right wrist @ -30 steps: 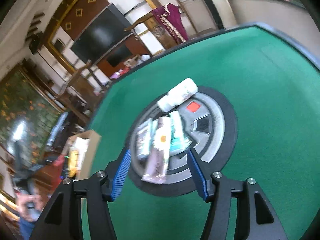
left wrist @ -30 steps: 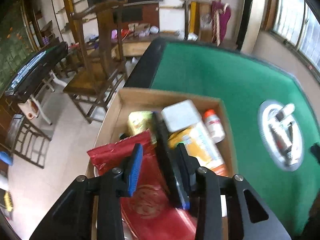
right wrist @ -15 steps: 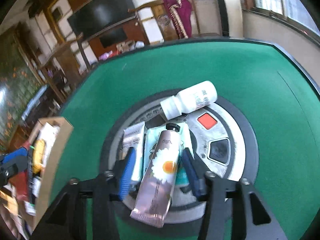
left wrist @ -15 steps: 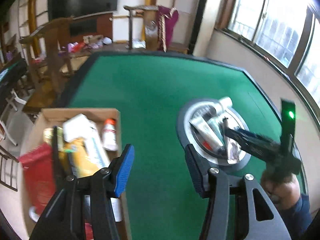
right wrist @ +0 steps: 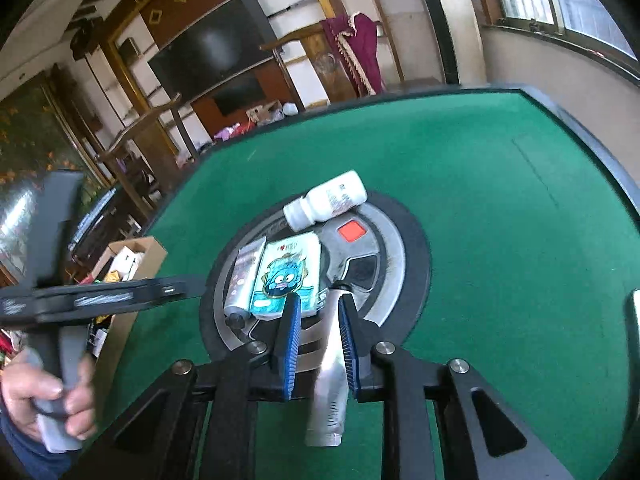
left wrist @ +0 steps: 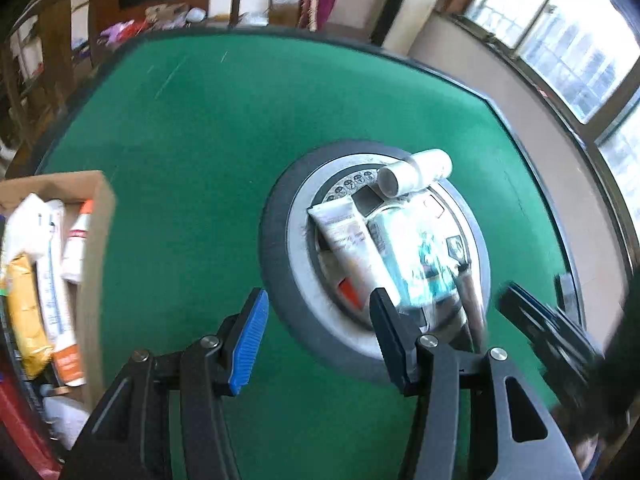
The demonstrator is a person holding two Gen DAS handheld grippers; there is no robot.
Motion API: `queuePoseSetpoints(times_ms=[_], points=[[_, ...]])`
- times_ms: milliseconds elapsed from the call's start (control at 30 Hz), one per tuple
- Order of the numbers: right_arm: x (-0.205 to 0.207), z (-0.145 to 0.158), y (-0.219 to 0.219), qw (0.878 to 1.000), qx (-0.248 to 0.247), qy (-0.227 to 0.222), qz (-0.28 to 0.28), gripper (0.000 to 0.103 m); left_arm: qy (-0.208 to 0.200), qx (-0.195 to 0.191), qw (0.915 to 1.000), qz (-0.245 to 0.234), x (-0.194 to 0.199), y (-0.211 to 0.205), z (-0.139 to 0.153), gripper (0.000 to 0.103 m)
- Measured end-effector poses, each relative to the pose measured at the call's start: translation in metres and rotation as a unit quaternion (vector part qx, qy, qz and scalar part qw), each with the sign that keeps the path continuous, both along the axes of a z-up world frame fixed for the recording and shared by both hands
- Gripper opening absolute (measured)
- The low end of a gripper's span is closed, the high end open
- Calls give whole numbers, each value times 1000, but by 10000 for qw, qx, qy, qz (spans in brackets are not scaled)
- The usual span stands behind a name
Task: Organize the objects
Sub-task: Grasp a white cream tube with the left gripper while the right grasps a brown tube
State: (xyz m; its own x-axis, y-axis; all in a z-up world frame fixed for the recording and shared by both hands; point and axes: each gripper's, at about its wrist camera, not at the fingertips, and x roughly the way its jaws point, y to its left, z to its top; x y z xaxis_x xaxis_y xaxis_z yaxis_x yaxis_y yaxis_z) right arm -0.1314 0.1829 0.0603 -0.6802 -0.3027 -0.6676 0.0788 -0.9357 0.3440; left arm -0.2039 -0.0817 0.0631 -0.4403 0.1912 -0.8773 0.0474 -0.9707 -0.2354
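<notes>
Right gripper (right wrist: 316, 344): its jaws have just been closing and now pinch a silver tube (right wrist: 330, 380), lifted with its crimped end toward the camera; print on it too small to read.
Left gripper (left wrist: 316, 340): jaws partly open, nothing between them, over the green felt table (left wrist: 192, 128) beside the round hub.
Left hand (right wrist: 44, 392): grips the left gripper's handle.
Round centre hub (right wrist: 384, 248): holds a teal packet (right wrist: 286, 276) with a cartoon face, lettering unreadable; a second tube (right wrist: 244, 280) just beside it.
White bottle (right wrist: 326, 200): on its side at the hub's far edge, label blurred.
Cardboard box (left wrist: 94, 240): at the table's left edge, full of packets and bottles.
</notes>
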Motion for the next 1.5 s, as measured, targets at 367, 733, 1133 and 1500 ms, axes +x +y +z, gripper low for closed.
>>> queuePoseSetpoints(times_ms=[367, 733, 1133, 1500], points=[[-6, -10, 21, 9993, -130, -304, -193, 32, -346, -124, 9992, 127, -28, 36, -27, 54], [-6, -14, 7, 9978, 631, -210, -70, 33, 401, -1521, 9866, -427, 39, 42, -33, 28], [-25, -37, -19, 9870, 1540, -443, -84, 53, 737, -1725, 9812, -463, 61, 42, -38, 29], [-18, -32, -4, 9906, 1301, -319, -290, 30, 886, -1849, 9777, -452, 65, 43, -38, 28]])
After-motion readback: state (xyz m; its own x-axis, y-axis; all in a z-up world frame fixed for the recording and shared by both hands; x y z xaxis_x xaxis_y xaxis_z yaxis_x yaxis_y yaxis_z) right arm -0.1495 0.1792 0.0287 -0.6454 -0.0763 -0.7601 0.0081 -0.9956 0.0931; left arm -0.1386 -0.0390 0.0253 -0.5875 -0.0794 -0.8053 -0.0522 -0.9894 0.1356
